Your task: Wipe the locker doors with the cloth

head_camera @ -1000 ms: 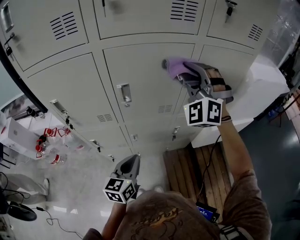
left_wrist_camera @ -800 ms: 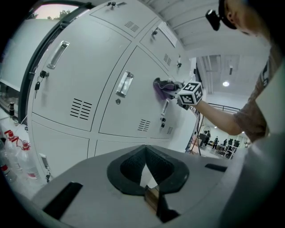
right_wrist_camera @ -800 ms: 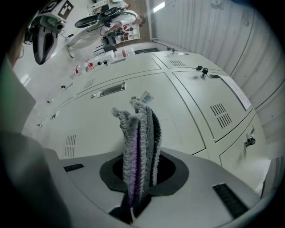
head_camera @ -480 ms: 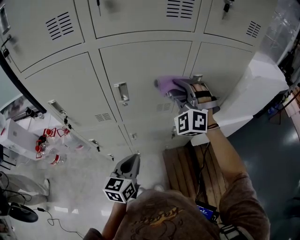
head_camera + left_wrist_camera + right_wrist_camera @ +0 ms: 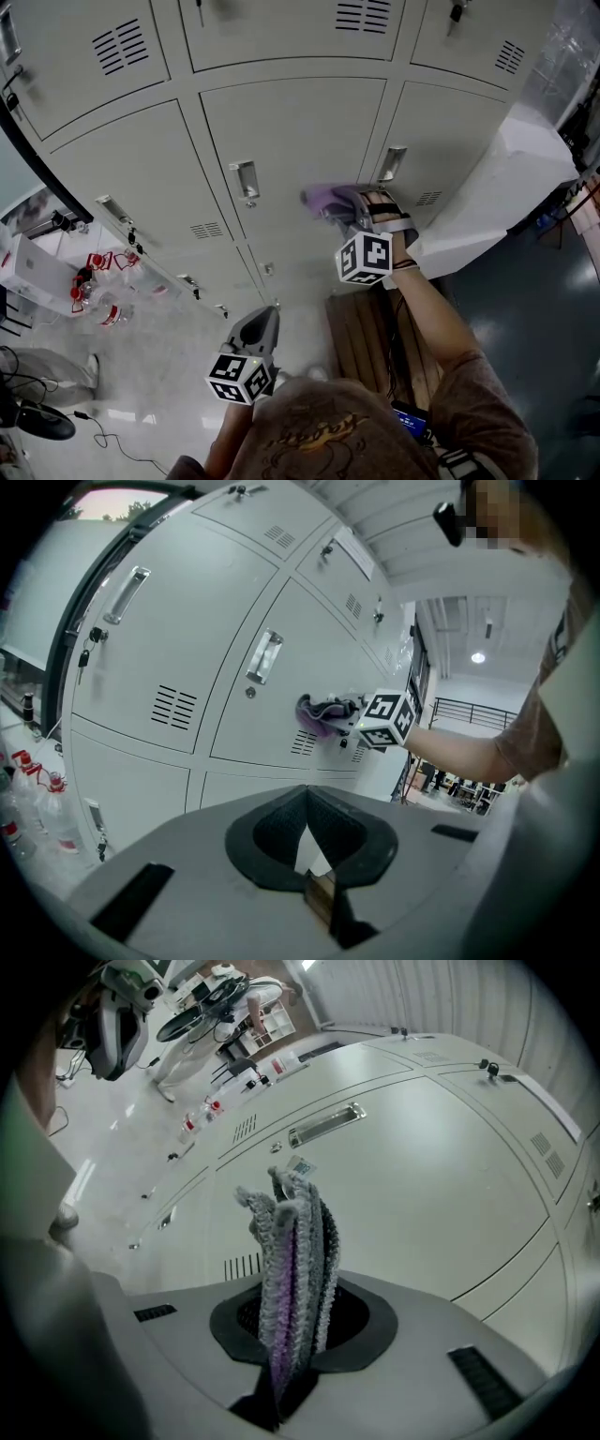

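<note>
Pale grey locker doors (image 5: 291, 131) fill the background. Right of the middle door's handle (image 5: 247, 180), the right gripper (image 5: 349, 208) clamps the purple cloth (image 5: 322, 198), apparently pressed against that door. Well below the handle, the left gripper (image 5: 262, 323) hangs closed and empty.

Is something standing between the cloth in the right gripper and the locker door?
Nothing visible does. The right gripper holds the cloth right at the locker door, on its bare panel to the right of the handle.
</note>
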